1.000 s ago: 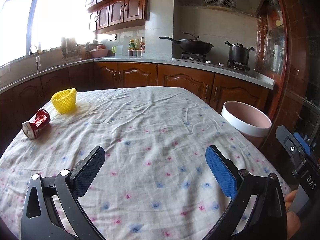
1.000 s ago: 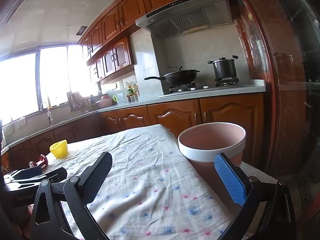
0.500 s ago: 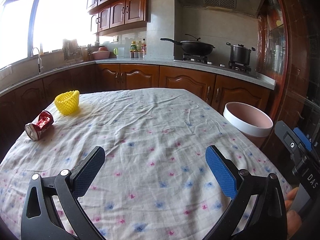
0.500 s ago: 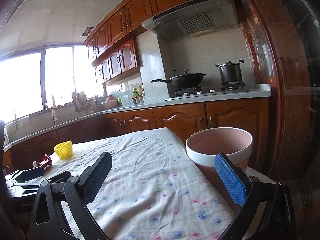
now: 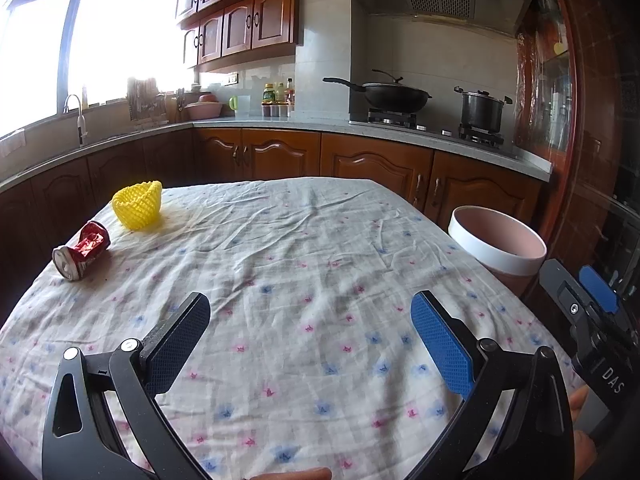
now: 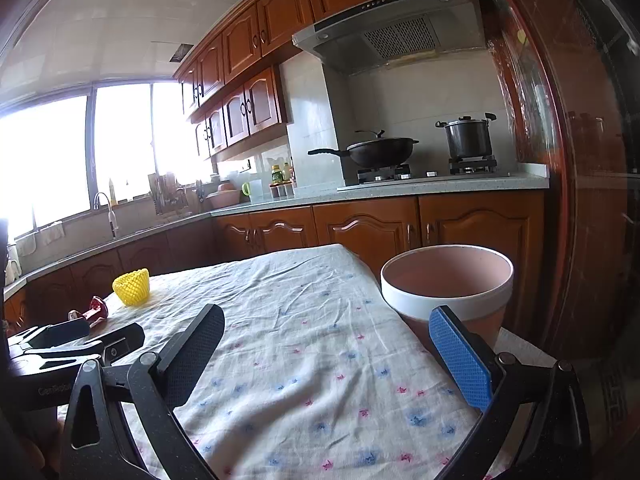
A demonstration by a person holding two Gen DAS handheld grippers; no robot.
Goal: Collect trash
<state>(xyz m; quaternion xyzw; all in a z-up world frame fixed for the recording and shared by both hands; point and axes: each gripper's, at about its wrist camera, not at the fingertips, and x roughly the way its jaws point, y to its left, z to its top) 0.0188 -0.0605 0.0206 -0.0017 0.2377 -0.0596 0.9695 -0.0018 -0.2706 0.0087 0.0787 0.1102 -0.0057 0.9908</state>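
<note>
A crushed red can (image 5: 82, 250) lies on its side at the table's far left, with a yellow foam net (image 5: 138, 205) just behind it. Both also show in the right wrist view: the can (image 6: 94, 311) and the net (image 6: 131, 287). A pink bin with a white rim (image 5: 496, 242) stands beside the table's right edge, close in front of my right gripper (image 6: 326, 346). My left gripper (image 5: 310, 330) is open and empty over the near part of the table. My right gripper is open and empty too.
The table wears a white floral cloth (image 5: 300, 260). Wooden cabinets and a counter (image 5: 280, 128) run behind it, with a wok (image 5: 394, 96) and a pot (image 5: 482, 110) on the stove. A dark red wall (image 6: 580, 160) stands to the right.
Both views have tilted up a little; the can, net and bin sit slightly lower and nearer the middle in frame. Both grippers stay open.
</note>
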